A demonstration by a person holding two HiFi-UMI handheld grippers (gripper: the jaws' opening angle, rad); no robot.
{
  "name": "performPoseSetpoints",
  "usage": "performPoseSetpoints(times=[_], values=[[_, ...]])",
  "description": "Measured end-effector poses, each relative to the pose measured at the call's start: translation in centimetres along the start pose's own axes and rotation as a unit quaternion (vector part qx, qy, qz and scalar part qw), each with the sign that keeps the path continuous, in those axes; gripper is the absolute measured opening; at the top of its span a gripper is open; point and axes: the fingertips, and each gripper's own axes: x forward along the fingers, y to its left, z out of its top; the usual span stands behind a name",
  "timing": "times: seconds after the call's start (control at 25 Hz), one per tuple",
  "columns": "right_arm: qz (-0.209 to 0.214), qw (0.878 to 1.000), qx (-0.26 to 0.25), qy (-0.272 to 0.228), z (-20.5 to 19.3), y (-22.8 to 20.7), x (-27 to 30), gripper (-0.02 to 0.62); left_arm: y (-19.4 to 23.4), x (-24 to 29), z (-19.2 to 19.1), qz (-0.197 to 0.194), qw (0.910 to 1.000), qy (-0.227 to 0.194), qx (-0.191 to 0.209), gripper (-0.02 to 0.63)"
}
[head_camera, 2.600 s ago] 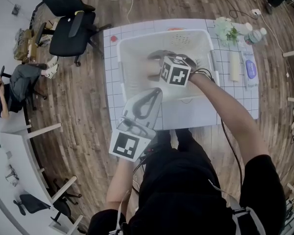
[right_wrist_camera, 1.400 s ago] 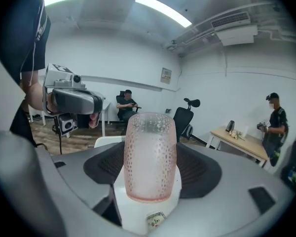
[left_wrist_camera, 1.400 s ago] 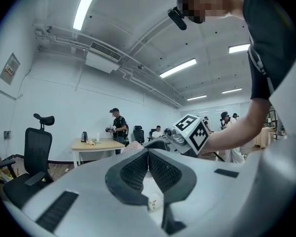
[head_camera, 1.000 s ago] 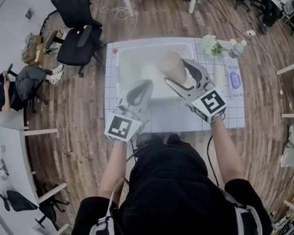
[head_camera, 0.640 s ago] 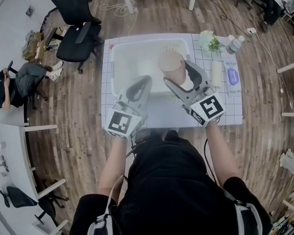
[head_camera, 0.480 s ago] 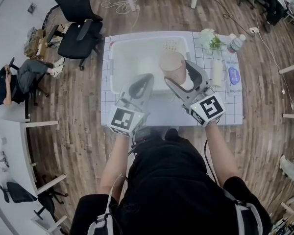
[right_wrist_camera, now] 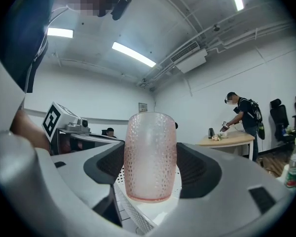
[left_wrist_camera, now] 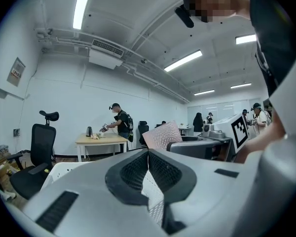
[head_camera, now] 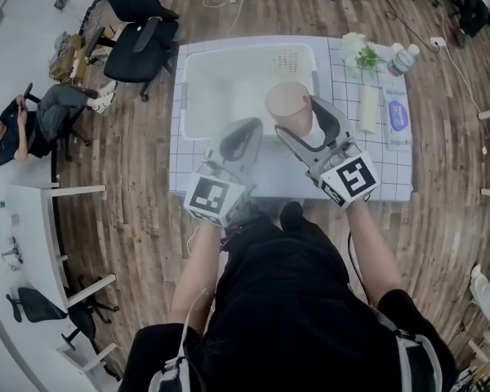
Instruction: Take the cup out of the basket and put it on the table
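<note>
Moved: cup (head_camera: 287,104), earlier down inside basket (head_camera: 198,64), now lifted above its near right part.
Left gripper (head_camera: 238,141): jaws pressed together, empty.
Right gripper (head_camera: 304,125): pinching the cup's sides.
Risk: dimpled wall slipping from the grip; base clipping the basket rim before reaching table (head_camera: 376,170).

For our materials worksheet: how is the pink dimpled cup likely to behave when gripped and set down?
The cup looks rigid: its walls show no bowing in the right tool. Its dimples probably resist slipping. Tall and narrow, it may tip if bumped.
</note>
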Motion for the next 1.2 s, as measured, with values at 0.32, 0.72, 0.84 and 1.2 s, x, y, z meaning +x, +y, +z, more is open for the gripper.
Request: performPoseSetpoints(times=[0.32, 0.72, 0.84, 1.2], values=[[-0.025, 1.0, -0.007, -0.007, 0.5, 1.7, -0.9, 0.322, -0.1, -1.4, -0.6, -0.024, 0.9997, -0.01, -0.001, 0.011], [-0.063, 0.998, -0.021, 0.001, 0.2, 7.8, -1.0, 0.322, -0.2, -6.0, -0.5, -0.077, 0.9966, -0.025, -0.01, 0.011], [-0.072, 0.997, -0.027, 0.014, -0.2, 10.1, -1.1, 0.322, 0.0, -7.6, -1.0, -0.093, 0.9951, -0.029, -0.019, 0.011], [-0.075, 0.996, -0.033, 0.036, -1.7, 15.7, -2.1, 0.322, -0.5, -10.8, -2.3, -0.133, 0.9906, -0.027, -0.019, 0.011]])
